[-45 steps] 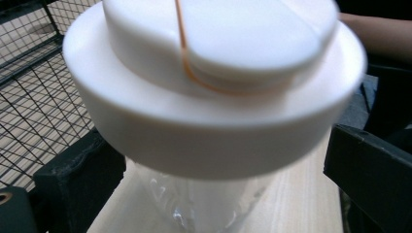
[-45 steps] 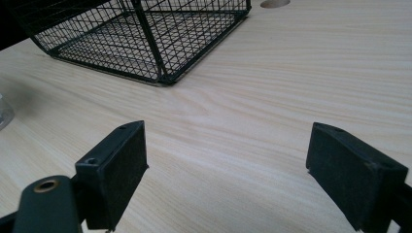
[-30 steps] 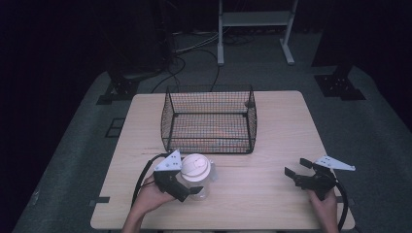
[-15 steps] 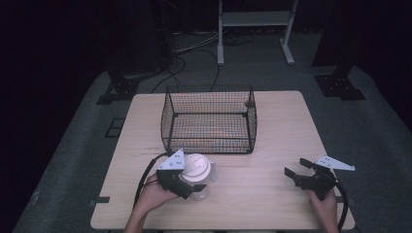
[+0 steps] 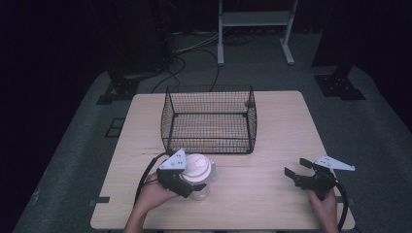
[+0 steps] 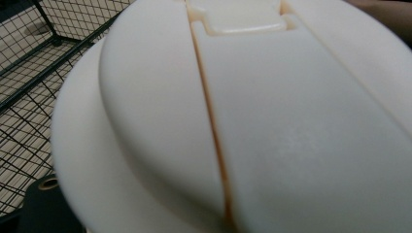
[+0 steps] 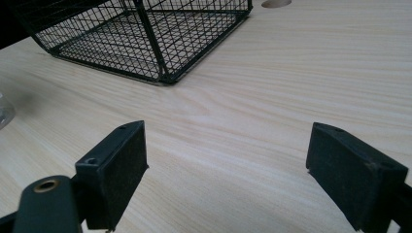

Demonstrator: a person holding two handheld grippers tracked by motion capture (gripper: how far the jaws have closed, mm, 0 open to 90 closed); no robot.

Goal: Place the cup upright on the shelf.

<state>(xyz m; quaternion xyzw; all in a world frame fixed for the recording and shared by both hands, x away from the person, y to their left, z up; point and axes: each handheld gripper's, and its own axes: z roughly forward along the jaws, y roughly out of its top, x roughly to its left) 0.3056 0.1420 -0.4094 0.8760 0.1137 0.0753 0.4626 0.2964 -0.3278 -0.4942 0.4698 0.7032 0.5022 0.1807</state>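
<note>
Setting: dark studio w/ grey carpet, cables and a white metal stand at 12 o'clock; pale wooden table (image 5: 272,204) at centre, lit from above.

Centrepiece: black wire-mesh basket (image 5: 210,120), open-topped, sits at 12 o'clock of the tabletop, nothing visible inside; prob. placed there as the drop-off, within reach of both hands.

Object in play: clear plastic cup w/ cream-white flip-top lid (image 5: 198,170), upright on the table at 7 o'clock from the basket, just in front of its near wall but apart from it. Left gripper view is so close that the lid's hinge seam and tab run straight down the frame, mesh visible at 9 o'clock.

Left gripper (image 5: 187,180): jaws have just been closing and are now clamped on the cup body below the lid, approx. from the side; low grip likely chosen so the wider lid rim stops it slipping through on a lift.

Right gripper (image 5: 300,175): at 4 o'clock of the table, well apart from cup and basket, jaws spread wide w/ nothing but bare wood between them; looks parked, standing by.

Person: forearms and hands enter at 6 o'clock, one per gripper.

Read: grasp looks done; lift and carry toward the basket at 1 o'clock from the cup appears next, wall height being the thing to clear.
</note>
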